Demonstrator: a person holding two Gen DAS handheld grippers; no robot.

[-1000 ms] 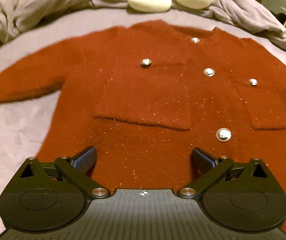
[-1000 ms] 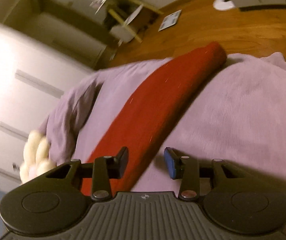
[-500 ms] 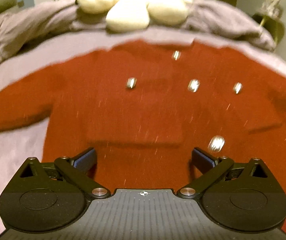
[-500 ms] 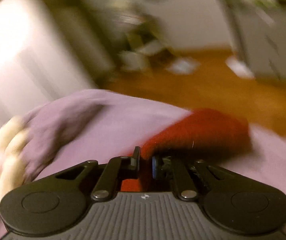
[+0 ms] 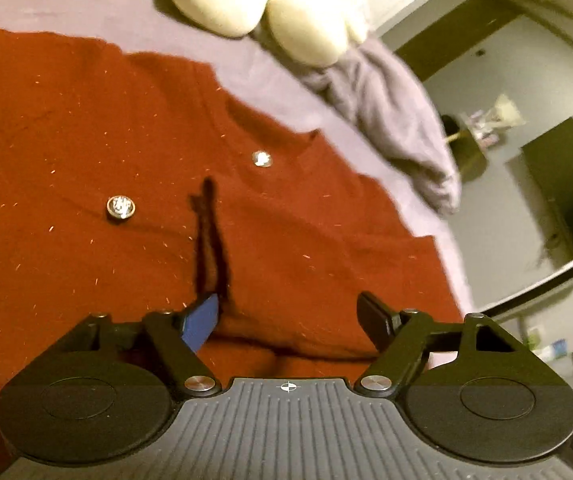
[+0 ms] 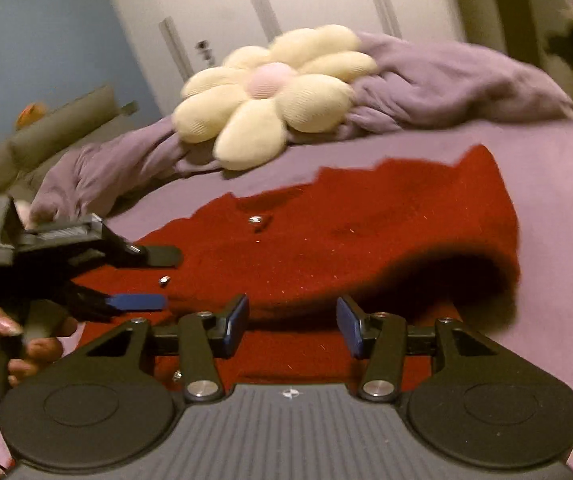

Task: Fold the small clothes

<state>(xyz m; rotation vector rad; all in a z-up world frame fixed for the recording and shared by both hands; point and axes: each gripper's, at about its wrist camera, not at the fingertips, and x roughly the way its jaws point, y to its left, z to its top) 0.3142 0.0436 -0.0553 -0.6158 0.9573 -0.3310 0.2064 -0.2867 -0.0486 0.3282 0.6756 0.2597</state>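
Observation:
A dark red cardigan (image 5: 86, 152) with silver buttons (image 5: 120, 206) lies face up on the purple bed. Its right sleeve is folded across the body (image 6: 426, 224). My left gripper (image 5: 290, 316) is open, low over the cardigan's right side, with cloth between its fingers. It also shows in the right wrist view (image 6: 154, 278), open over the cardigan's left part. My right gripper (image 6: 292, 322) is open and empty, just above the folded sleeve's near edge.
A cream flower-shaped cushion (image 6: 270, 96) lies on a bunched purple blanket (image 6: 446, 80) at the head of the bed. The purple sheet (image 6: 558, 200) surrounds the cardigan. White wardrobe doors stand behind. A person's hand (image 6: 10, 336) holds the left gripper.
My right gripper closed on the sleeve, carried it over the cardigan's body and has opened, letting it go. My left gripper moved right and forward over the cardigan.

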